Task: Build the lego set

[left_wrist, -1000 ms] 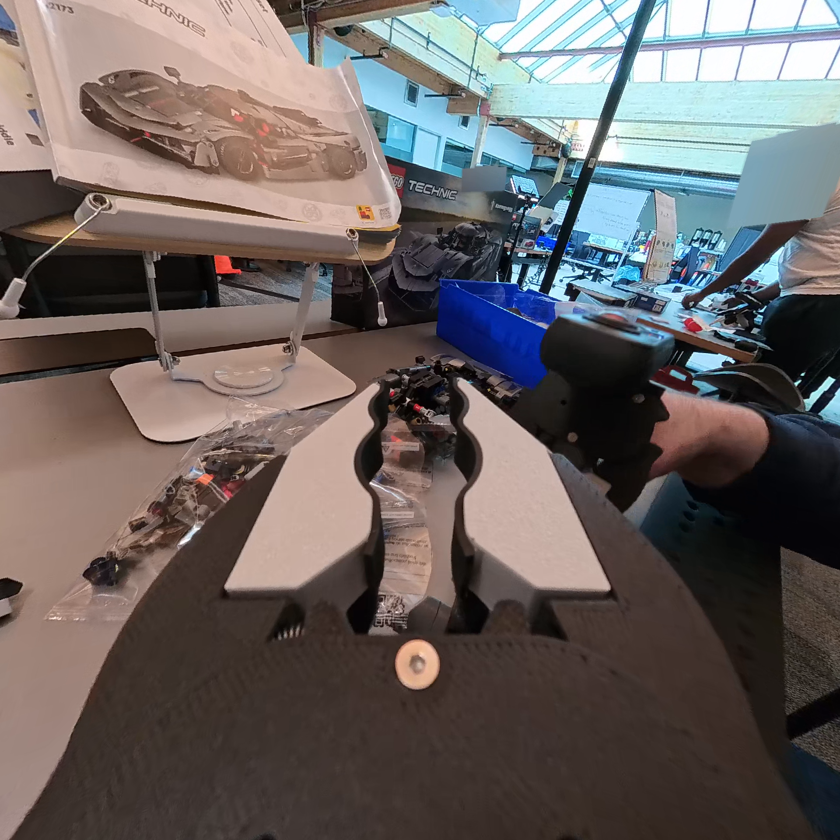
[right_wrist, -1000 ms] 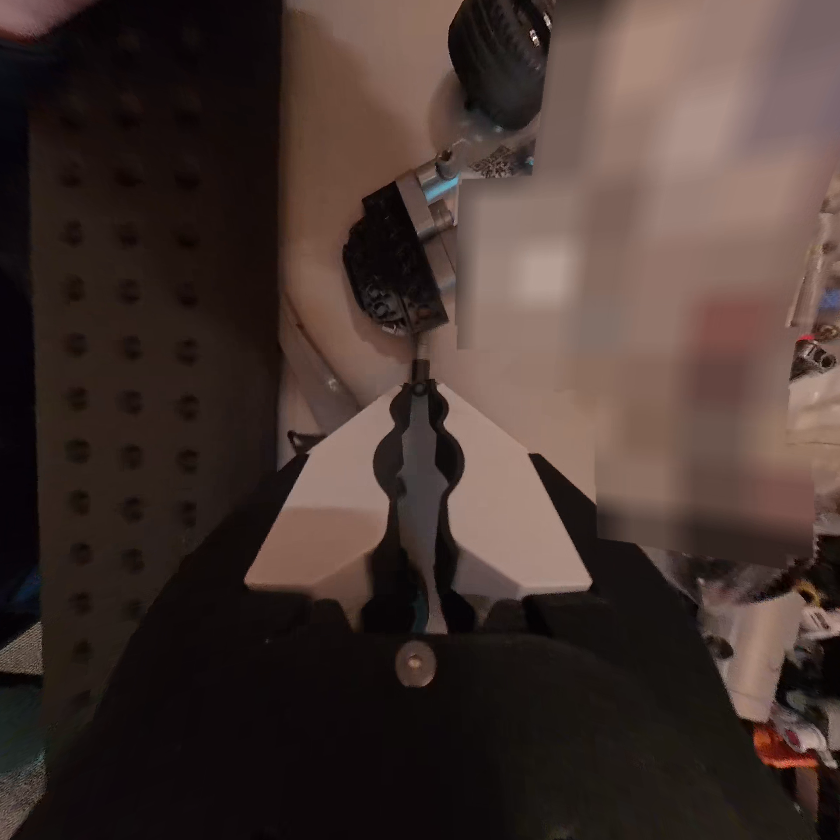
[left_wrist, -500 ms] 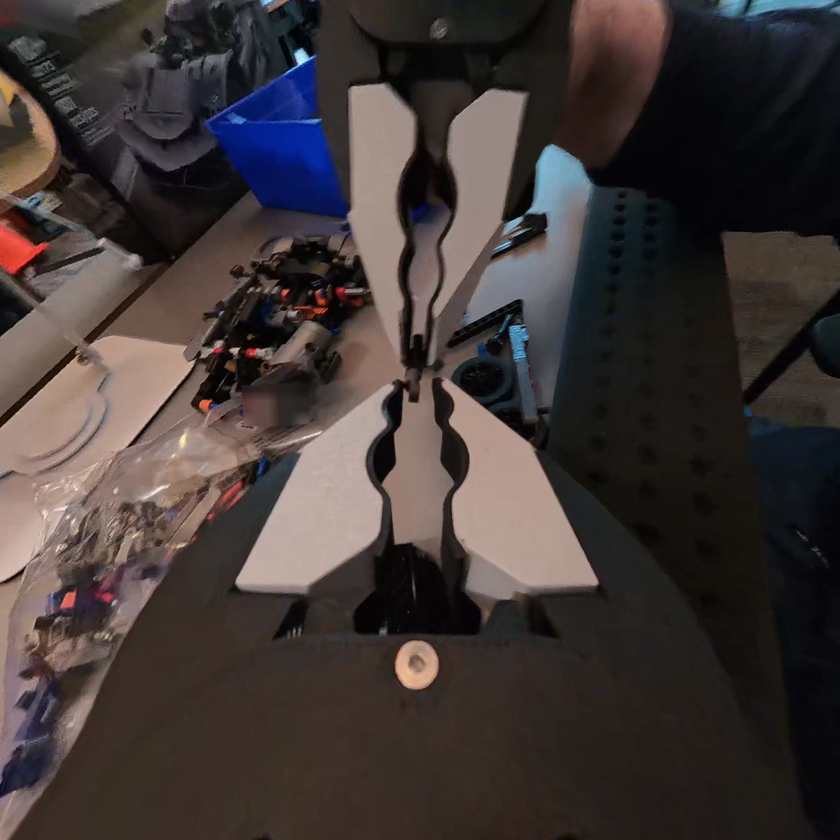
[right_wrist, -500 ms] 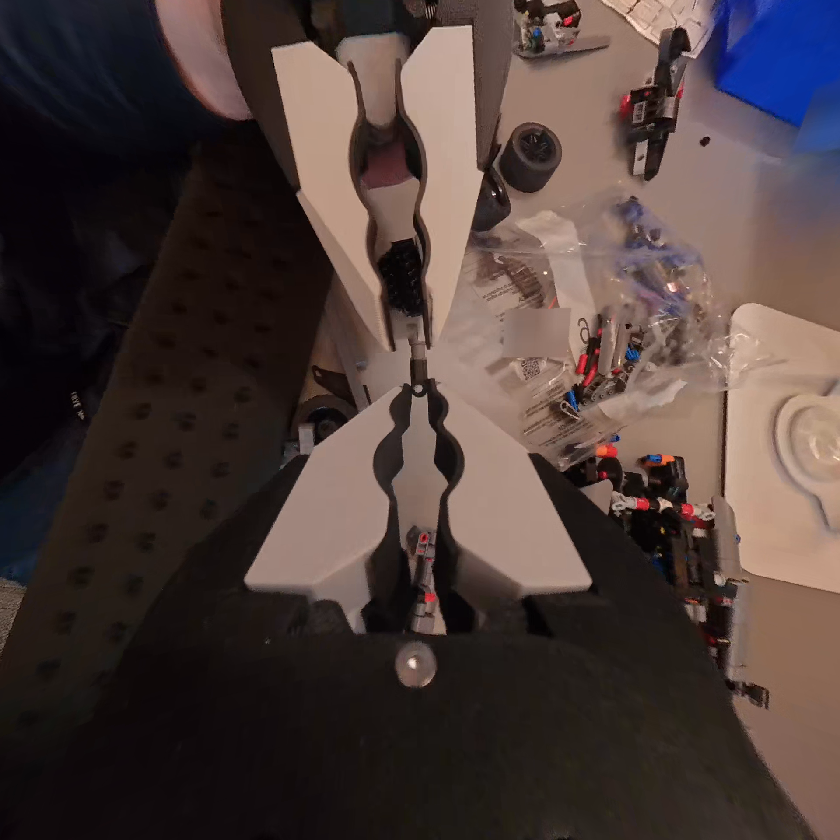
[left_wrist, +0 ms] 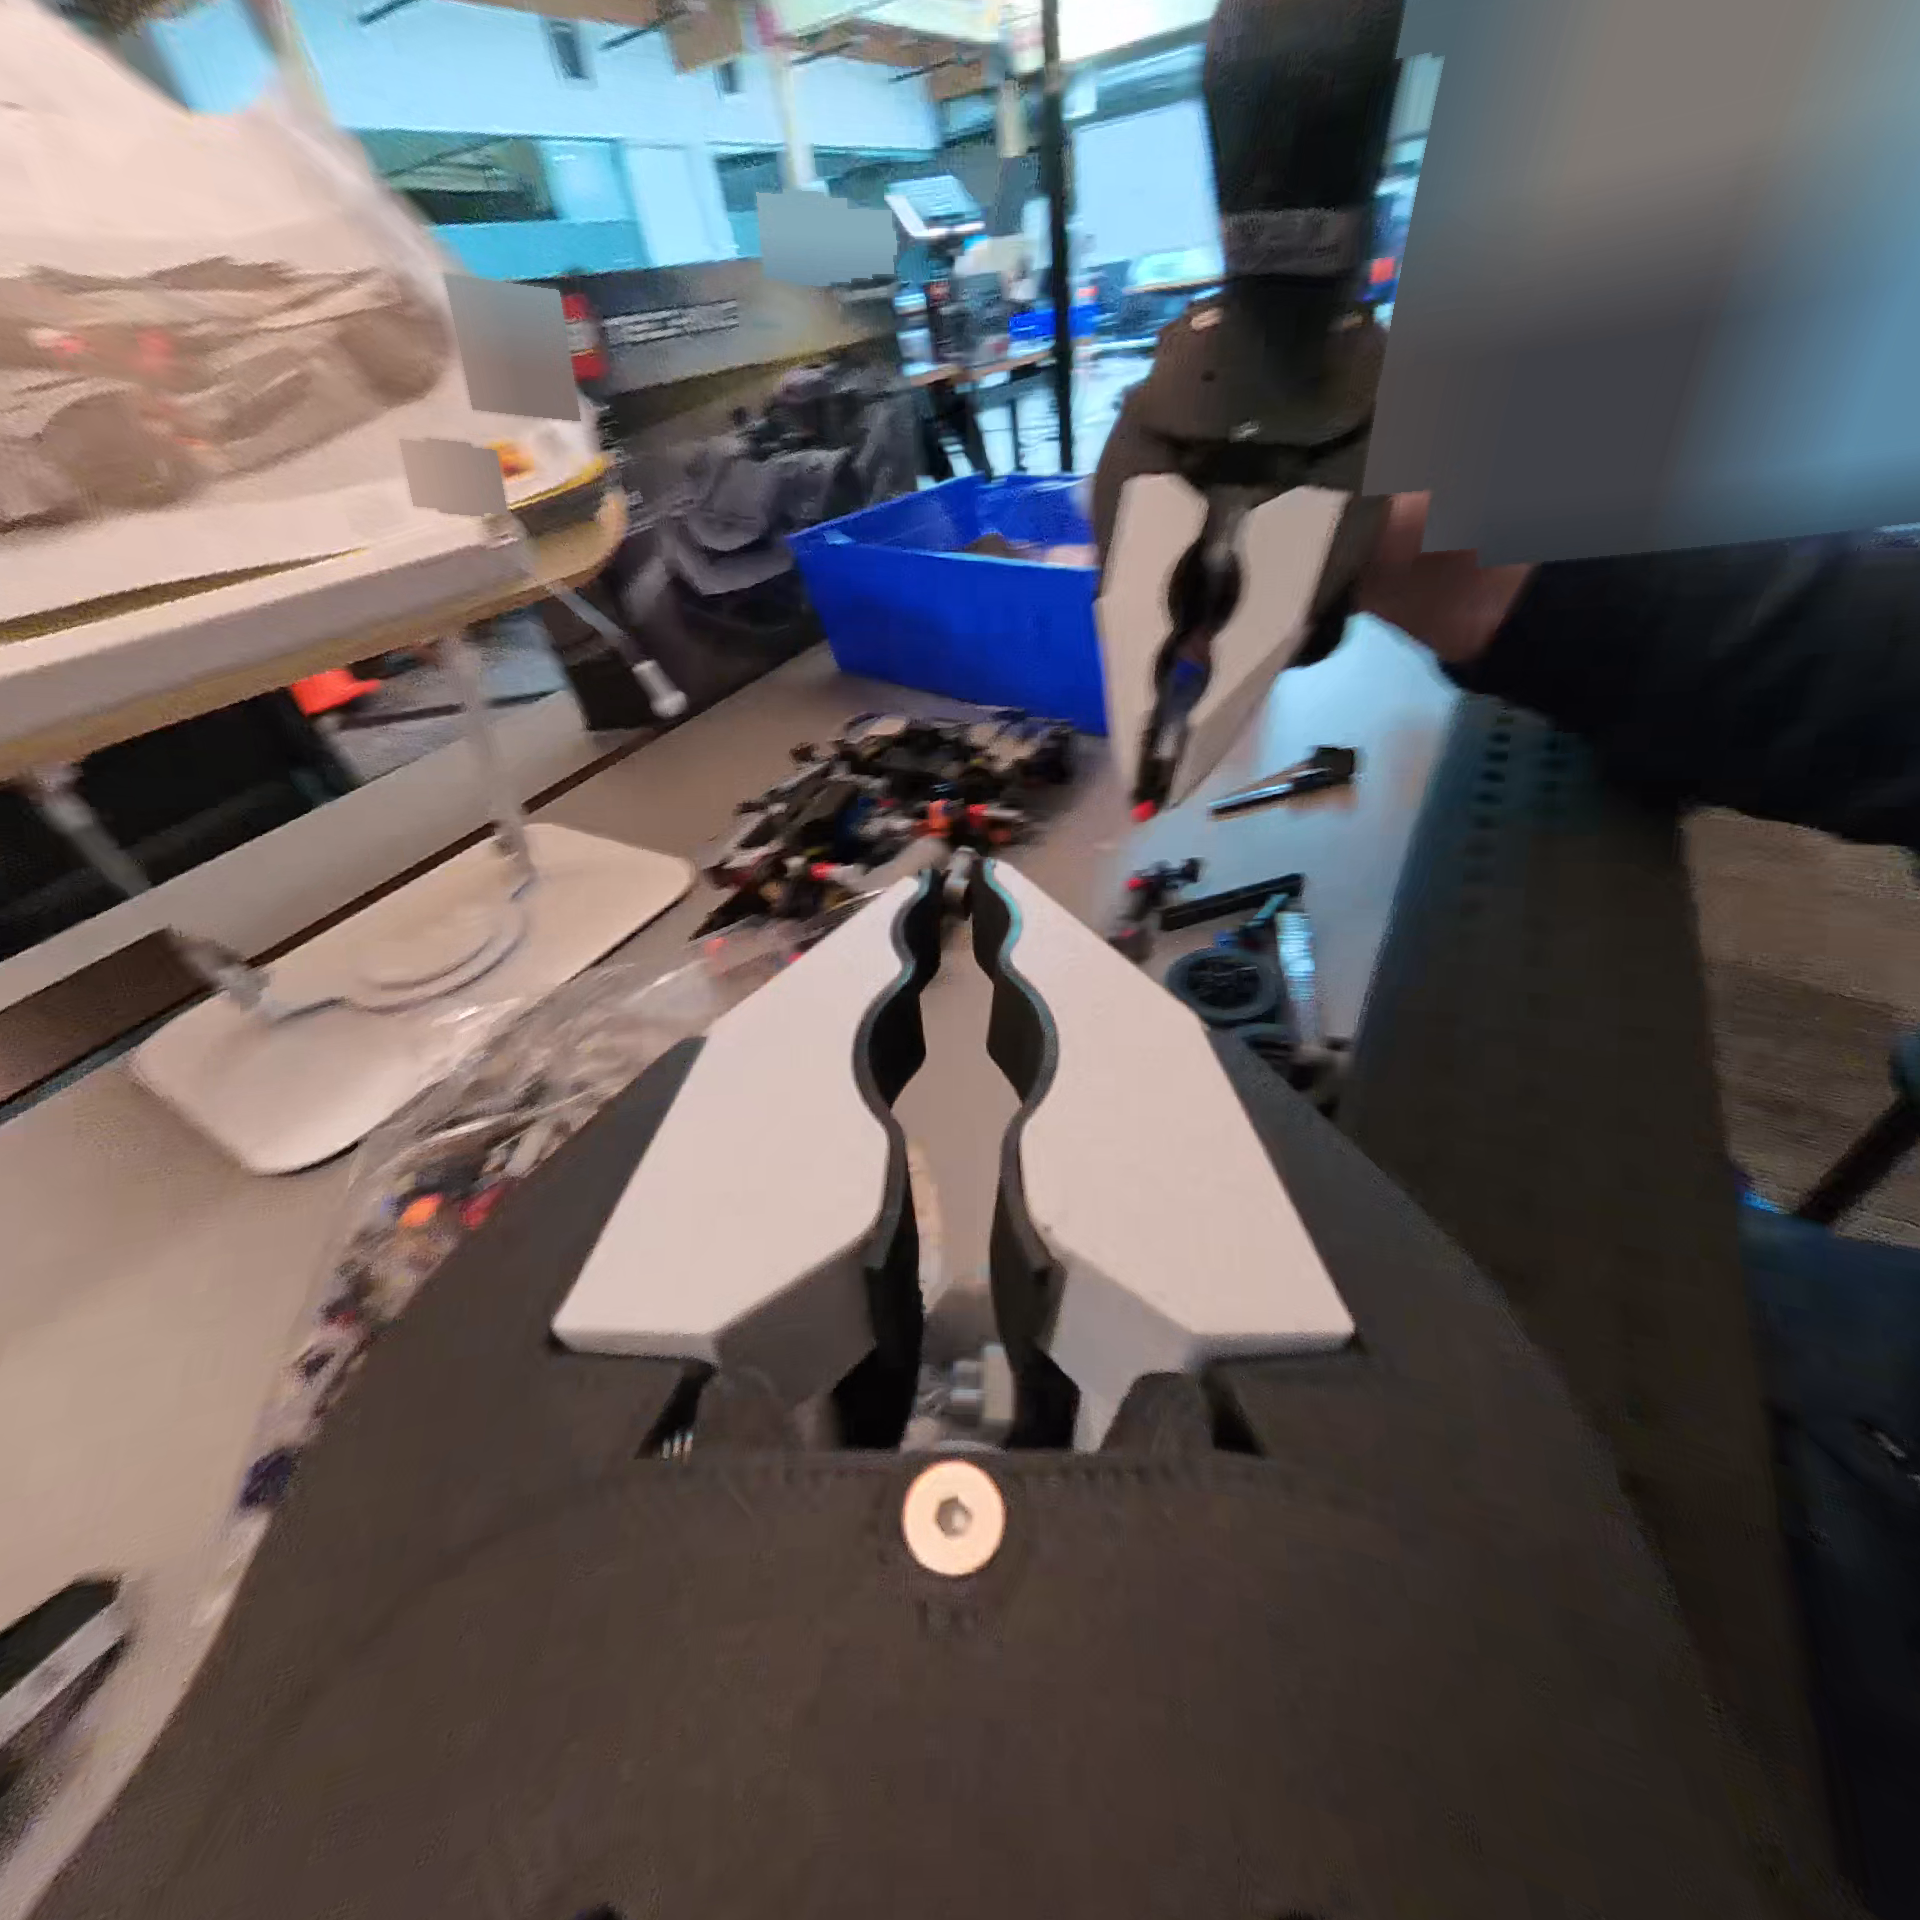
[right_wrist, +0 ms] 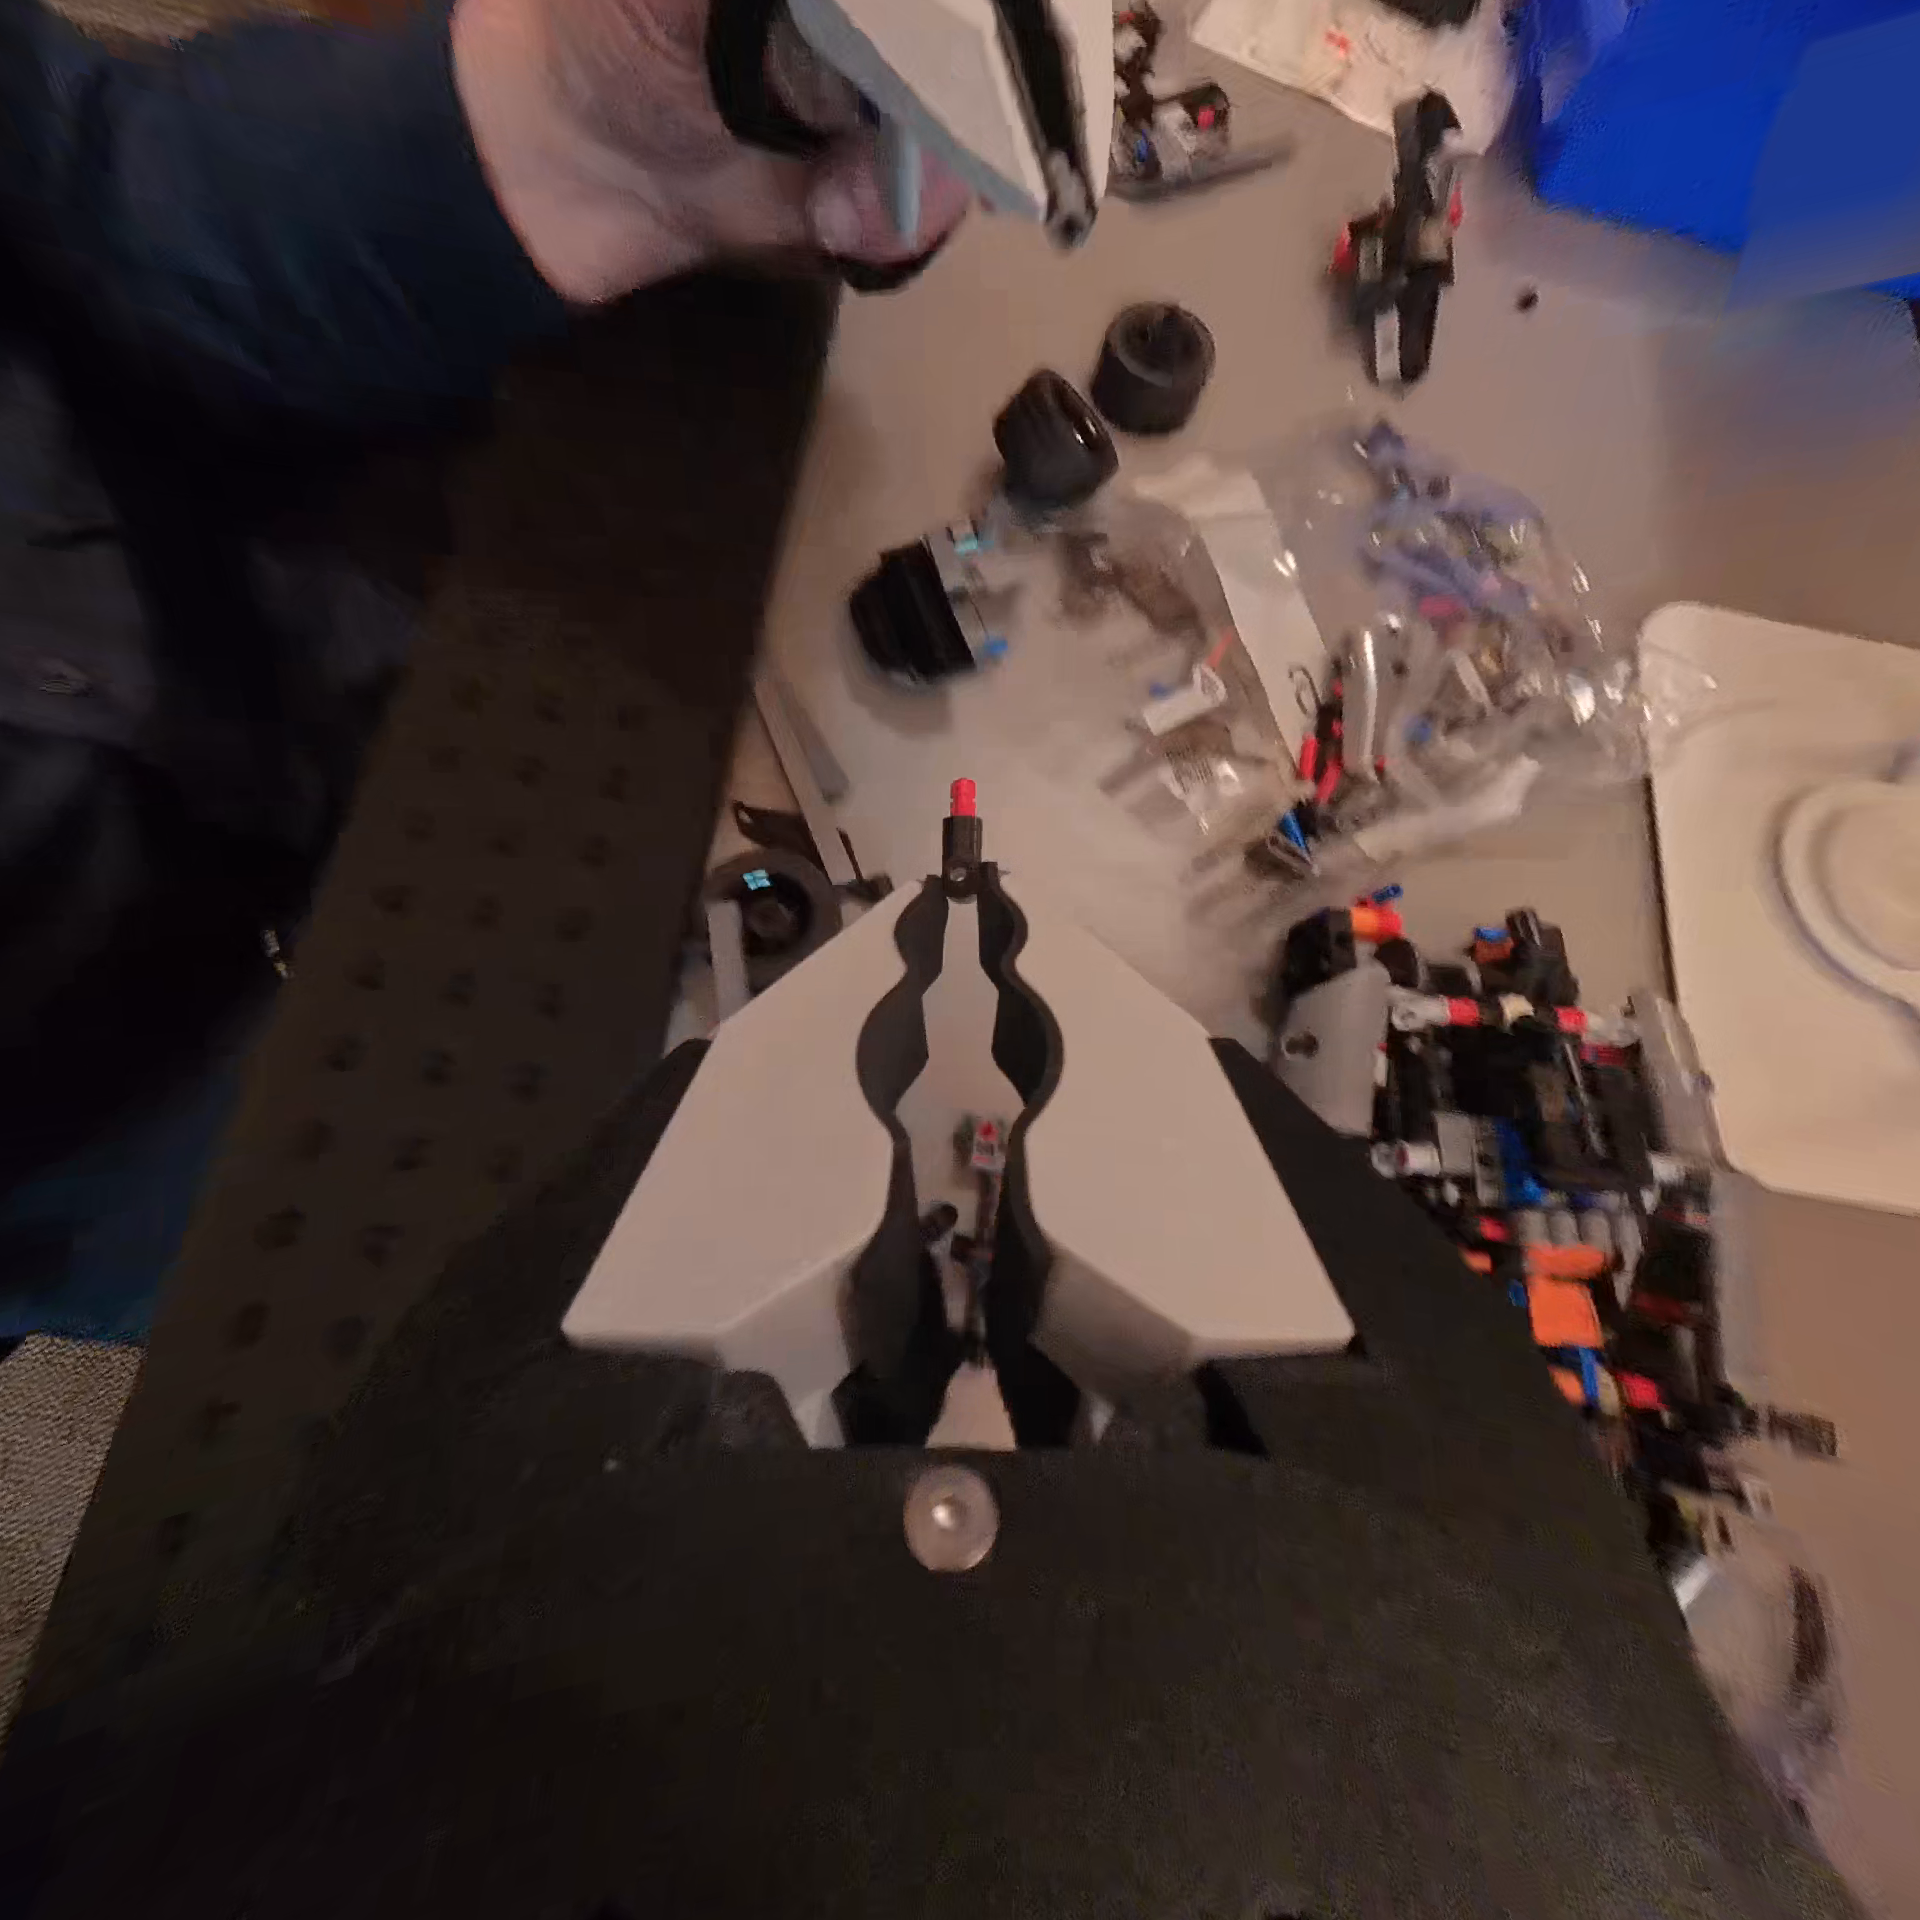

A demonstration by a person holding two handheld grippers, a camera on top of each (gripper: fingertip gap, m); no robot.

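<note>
While both grippers hang above the grey table point(right_wrist: 914, 540), places below are given relative to the half-built black car chassis with red, orange and blue pins point(right_wrist: 1538, 1164).

Right gripper point(right_wrist: 961, 883): white fingers nearly closed, tips pinching a small black connector with a red pin end point(right_wrist: 962, 831); held up over the table edge, to the chassis's left in the right wrist view.

Left gripper point(left_wrist: 951, 883): white fingers drawn narrow; a small grey bit point(left_wrist: 961, 864) shows at the tips, but blur hides whether it is held.

Chassis: lying flat on the table, just beside the white stand base point(right_wrist: 1787, 914).

Clear plastic bags of small parts point(right_wrist: 1434, 665): beyond the chassis, near it.

Black rubber tyres point(right_wrist: 1055, 442): well apart from the chassis, toward the table edge.

Blue plastic bin point(left_wrist: 956, 597): farther back than the chassis, on the table.

Printed instruction booklet point(left_wrist: 187, 343): propped on the stand, above and left of the chassis in the left wrist view.
</note>
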